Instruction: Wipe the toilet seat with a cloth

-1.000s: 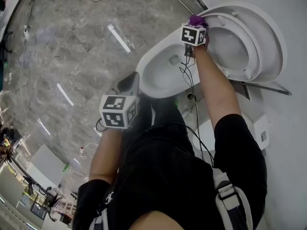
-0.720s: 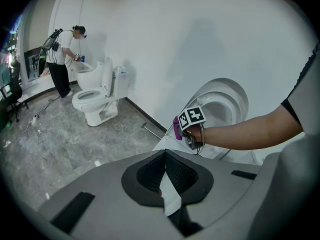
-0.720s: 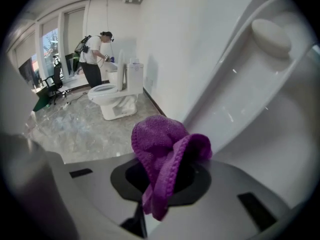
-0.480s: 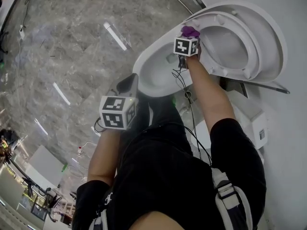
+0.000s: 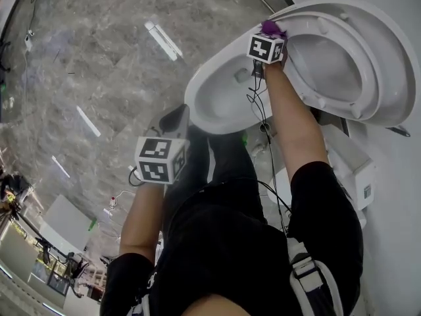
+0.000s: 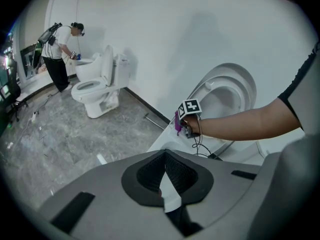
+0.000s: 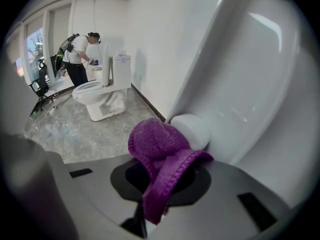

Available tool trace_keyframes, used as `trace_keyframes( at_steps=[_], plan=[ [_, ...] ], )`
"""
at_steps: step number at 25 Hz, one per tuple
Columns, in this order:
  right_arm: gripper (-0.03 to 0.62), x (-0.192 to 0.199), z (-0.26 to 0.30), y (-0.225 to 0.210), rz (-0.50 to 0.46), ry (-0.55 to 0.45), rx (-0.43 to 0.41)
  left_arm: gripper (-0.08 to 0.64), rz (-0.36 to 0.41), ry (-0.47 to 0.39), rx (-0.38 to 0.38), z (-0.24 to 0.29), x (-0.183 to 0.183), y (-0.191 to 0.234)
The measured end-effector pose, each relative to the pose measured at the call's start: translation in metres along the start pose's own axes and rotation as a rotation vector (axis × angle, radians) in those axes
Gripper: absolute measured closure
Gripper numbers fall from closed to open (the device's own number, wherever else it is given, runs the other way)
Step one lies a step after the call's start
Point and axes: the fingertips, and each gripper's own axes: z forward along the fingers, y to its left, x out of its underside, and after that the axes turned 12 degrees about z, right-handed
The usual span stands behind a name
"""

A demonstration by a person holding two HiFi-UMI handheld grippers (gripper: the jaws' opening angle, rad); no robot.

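right tool [image 7: 159, 194] is clamped on a bunched purple cloth [image 7: 157, 149], which lies against the underside of the raised toilet seat [image 5: 304, 78], just beside a white bumper [image 7: 192, 129]; left tool [image 6: 167, 186] is closed with nothing in it

Cloth [image 7: 161, 151] — knitted, fuzzy; toilet seat [image 7: 250, 84] — glossy, smooth.

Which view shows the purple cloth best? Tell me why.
The right gripper view: the purple cloth fills its centre, weave visible. The head view shows only a small tuft; the left gripper view, a tiny distant strip.
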Motion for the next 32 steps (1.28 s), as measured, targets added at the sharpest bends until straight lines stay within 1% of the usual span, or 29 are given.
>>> trace_keyframes(
  at_steps=[2, 4, 7, 10, 12, 15, 17, 21, 24, 27, 32],
  plan=[
    [0.538, -0.006, 0.006, 0.004, 0.017, -0.007, 0.001, 0.56, 0.009, -0.003, 0.008, 0.007, 0.0, 0.001],
    [0.537, -0.005, 0.012, 0.008, 0.006, -0.008, 0.006, 0.56, 0.018, -0.01, 0.014, 0.012, -0.003, 0.004],
    [0.538, 0.01, 0.024, 0.011, -0.046, 0.008, 0.017, 0.56, 0.024, -0.017, 0.013, 0.017, -0.006, 0.009],
    [0.538, 0.023, 0.034, 0.01, -0.049, 0.026, 0.023, 0.56, 0.026, -0.015, 0.015, 0.022, -0.004, 0.011],
    [0.537, 0.025, 0.035, 0.007, -0.025, 0.022, 0.033, 0.56, 0.035, -0.029, 0.021, 0.024, -0.005, 0.009],
    [0.538, 0.036, 0.036, 0.001, 0.008, 0.019, 0.059, 0.56, 0.064, -0.06, 0.056, 0.022, -0.006, 0.001],
    [0.538, 0.046, 0.036, -0.006, 0.044, 0.019, 0.082, 0.56, 0.074, -0.056, 0.077, 0.024, -0.003, -0.006],
    [0.538, 0.058, 0.027, -0.024, 0.154, 0.016, 0.116, 0.56, 0.091, -0.045, 0.106, 0.029, 0.0, -0.018],
    [0.538, 0.073, 0.018, -0.038, 0.215, 0.044, 0.154, 0.56, 0.118, -0.038, 0.119, 0.028, -0.001, -0.021],
    [0.538, 0.094, 0.007, -0.061, 0.254, 0.082, 0.205, 0.56, 0.145, -0.034, 0.119, 0.025, -0.003, -0.02],
    [0.537, 0.113, -0.012, -0.089, 0.294, 0.092, 0.243, 0.56, 0.171, -0.026, 0.129, 0.021, -0.008, -0.024]
  ],
)
